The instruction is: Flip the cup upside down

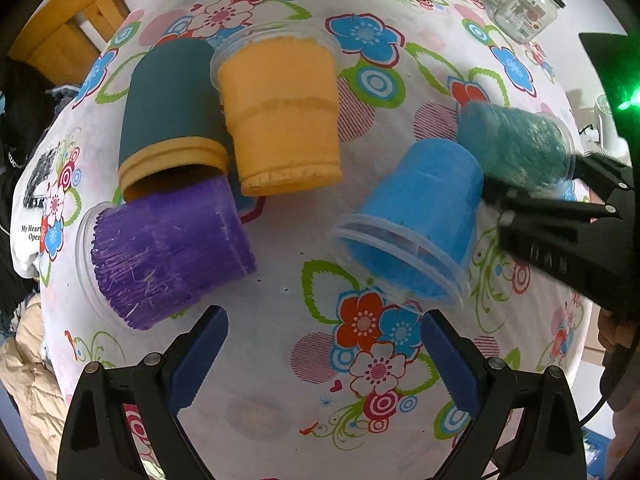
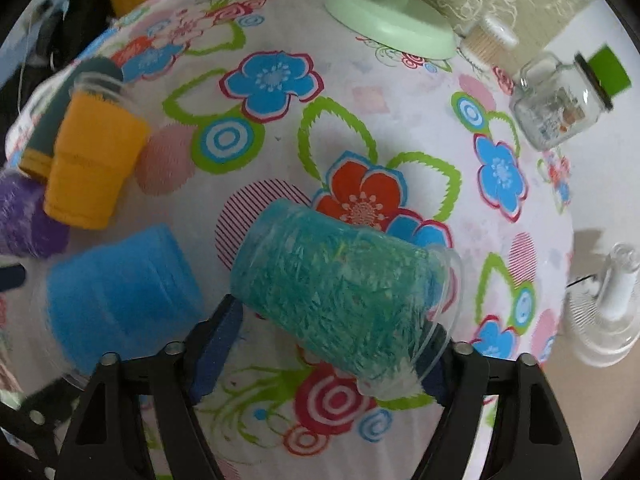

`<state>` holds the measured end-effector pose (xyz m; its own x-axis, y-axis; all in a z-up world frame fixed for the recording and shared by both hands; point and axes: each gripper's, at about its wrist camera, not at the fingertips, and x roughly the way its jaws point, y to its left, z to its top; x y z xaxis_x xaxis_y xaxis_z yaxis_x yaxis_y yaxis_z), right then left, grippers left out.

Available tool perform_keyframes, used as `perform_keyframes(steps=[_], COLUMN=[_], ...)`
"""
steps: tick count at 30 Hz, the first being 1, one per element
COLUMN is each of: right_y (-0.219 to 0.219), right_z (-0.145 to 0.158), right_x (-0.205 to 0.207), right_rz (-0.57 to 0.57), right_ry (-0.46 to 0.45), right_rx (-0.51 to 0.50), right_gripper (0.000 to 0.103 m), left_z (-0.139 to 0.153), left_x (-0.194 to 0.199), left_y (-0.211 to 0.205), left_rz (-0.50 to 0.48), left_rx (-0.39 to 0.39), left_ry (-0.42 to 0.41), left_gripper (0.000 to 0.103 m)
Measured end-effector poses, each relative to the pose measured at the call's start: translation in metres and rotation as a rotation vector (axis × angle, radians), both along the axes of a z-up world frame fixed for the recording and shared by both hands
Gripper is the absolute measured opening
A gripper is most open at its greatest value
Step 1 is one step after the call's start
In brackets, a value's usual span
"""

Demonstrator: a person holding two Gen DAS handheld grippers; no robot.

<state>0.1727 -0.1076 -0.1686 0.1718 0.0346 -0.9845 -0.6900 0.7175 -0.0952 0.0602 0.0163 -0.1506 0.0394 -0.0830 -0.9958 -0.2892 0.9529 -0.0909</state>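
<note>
A teal-green cup (image 2: 340,288) with a clear rim sits tilted on its side between the fingers of my right gripper (image 2: 328,340), which is shut on it; it also shows in the left wrist view (image 1: 516,144). A blue cup (image 1: 416,224) stands mouth down, slightly tilted, just left of it (image 2: 120,284). My left gripper (image 1: 324,344) is open and empty above the tablecloth in front of the blue cup. A purple cup (image 1: 168,252), an orange cup (image 1: 280,116) and a dark teal cup (image 1: 168,104) cluster at the left.
A floral tablecloth (image 1: 280,320) covers the table. A pale green fan base (image 2: 388,16), a glass jar with a green lid (image 2: 560,104) and a clear glass stand (image 2: 608,312) sit at the back and right. A wooden chair (image 1: 80,28) stands at the far left.
</note>
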Motion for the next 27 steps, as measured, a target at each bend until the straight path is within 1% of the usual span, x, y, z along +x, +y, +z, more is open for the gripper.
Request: perform_keyframes(steps=[1, 2, 3, 5, 8, 9, 11, 15, 16, 17, 19, 23, 25, 27], right_y=[-0.002, -0.006, -0.009, -0.015, -0.022, -0.025, -0.028, -0.035, -0.037, -0.040, -0.050, -0.069, -0.079, -0.085], right_z=[-0.001, -0.002, -0.004, -0.002, 0.005, 0.008, 0.014, 0.032, 0.031, 0.029, 0.020, -0.001, -0.003, -0.005], right_x=[0.001, 0.002, 0.003, 0.002, -0.004, -0.006, -0.010, -0.033, -0.038, -0.034, -0.043, -0.060, -0.070, -0.079], right_rz=[-0.020, -0.048, -0.071, -0.091, -0.120, -0.132, -0.136, -0.114, -0.122, -0.130, -0.169, -0.242, -0.266, -0.284], right_ry=[0.022, 0.050, 0.079, 0.085, 0.096, 0.112, 0.116, 0.062, 0.065, 0.066, 0.057, 0.026, 0.002, -0.027], right_rx=[0.025, 0.048, 0.075, 0.114, 0.185, 0.230, 0.306, 0.508, 0.549, 0.580, 0.666, 0.765, 0.818, 0.829], right_gripper=[0.038, 0.031, 0.021, 0.016, 0.014, 0.014, 0.014, 0.014, 0.014, 0.014, 0.014, 0.014, 0.014, 0.014], left_z=[0.000, 0.000, -0.001, -0.001, 0.000, 0.001, 0.002, 0.009, 0.009, 0.010, 0.012, 0.010, 0.007, 0.003], left_x=[0.001, 0.001, 0.002, 0.005, 0.005, 0.003, 0.001, 0.002, 0.002, 0.001, -0.002, -0.011, -0.015, -0.020], left_y=[0.000, 0.000, -0.003, -0.005, -0.011, -0.011, -0.010, -0.013, -0.013, -0.014, -0.020, -0.029, -0.032, -0.035], left_rz=[-0.002, -0.006, -0.008, -0.015, -0.026, -0.029, -0.033, -0.043, -0.050, -0.057, -0.077, -0.120, -0.132, -0.146], left_rx=[0.000, 0.000, 0.002, 0.008, 0.015, 0.017, 0.017, 0.032, 0.040, 0.048, 0.075, 0.130, 0.138, 0.136], left_ry=[0.001, 0.002, 0.003, 0.005, 0.008, 0.007, 0.001, -0.016, -0.021, -0.023, -0.039, -0.079, -0.097, -0.110], left_gripper=[0.098, 0.098, 0.098, 0.098, 0.098, 0.098, 0.098, 0.098, 0.098, 0.098, 0.098, 0.098, 0.098, 0.098])
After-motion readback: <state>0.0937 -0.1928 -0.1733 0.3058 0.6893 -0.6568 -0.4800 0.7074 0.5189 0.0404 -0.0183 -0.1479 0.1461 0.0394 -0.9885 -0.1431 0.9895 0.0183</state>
